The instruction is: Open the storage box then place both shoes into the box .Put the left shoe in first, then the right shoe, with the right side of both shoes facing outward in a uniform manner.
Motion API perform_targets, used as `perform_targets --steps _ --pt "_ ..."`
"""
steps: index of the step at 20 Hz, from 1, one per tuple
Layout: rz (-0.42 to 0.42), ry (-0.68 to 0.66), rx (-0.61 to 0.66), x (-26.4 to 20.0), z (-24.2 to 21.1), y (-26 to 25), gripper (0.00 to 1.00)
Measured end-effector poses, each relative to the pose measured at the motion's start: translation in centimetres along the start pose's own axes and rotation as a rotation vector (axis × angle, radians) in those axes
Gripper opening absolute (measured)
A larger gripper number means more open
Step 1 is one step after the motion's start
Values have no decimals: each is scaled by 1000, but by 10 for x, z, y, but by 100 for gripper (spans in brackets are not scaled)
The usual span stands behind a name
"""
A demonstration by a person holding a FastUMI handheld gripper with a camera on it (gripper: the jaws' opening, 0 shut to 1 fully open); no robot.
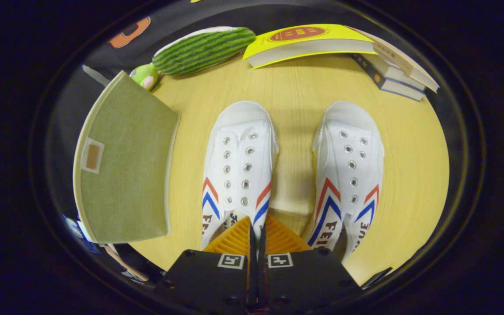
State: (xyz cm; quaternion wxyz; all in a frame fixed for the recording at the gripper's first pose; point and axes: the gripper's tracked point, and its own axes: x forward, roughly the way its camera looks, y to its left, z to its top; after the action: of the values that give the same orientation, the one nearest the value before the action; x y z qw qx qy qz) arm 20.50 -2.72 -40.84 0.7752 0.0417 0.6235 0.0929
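Two white canvas shoes with red and blue stripes stand side by side on the wooden table (295,87), toes pointing away from me. One shoe (239,166) lies just ahead of my fingers, and its heel end is hidden behind them. The other shoe (350,170) stands to its right, a gap of bare wood between them. Left of the shoes stands the green fabric storage box (125,162), its lid down and a small tab on top. My gripper (256,227) hovers over the near shoe's heel, fingers pressed together with nothing seen between them.
Beyond the shoes, a green striped plush (204,49) and a small green toy (145,75) lie at the table's far side. A yellow book (309,43) and a stack of books (396,70) rest to their right. Bare wood shows right of the shoes.
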Motion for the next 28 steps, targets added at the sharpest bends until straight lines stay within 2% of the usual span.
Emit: perform_targets --steps 3,5,11,16,19,23,28 --pt "107 -20 92 -16 6 18 6" --pt "134 -49 118 -31 14 25 6" --pt "179 -184 76 -91 39 57 6" --pt "147 -237 3 -134 41 106 6" --pt "163 -293 -38 -153 45 144 6" --pt "219 -332 -44 -154 45 196 6" --pt "335 -328 35 -121 47 271 6"
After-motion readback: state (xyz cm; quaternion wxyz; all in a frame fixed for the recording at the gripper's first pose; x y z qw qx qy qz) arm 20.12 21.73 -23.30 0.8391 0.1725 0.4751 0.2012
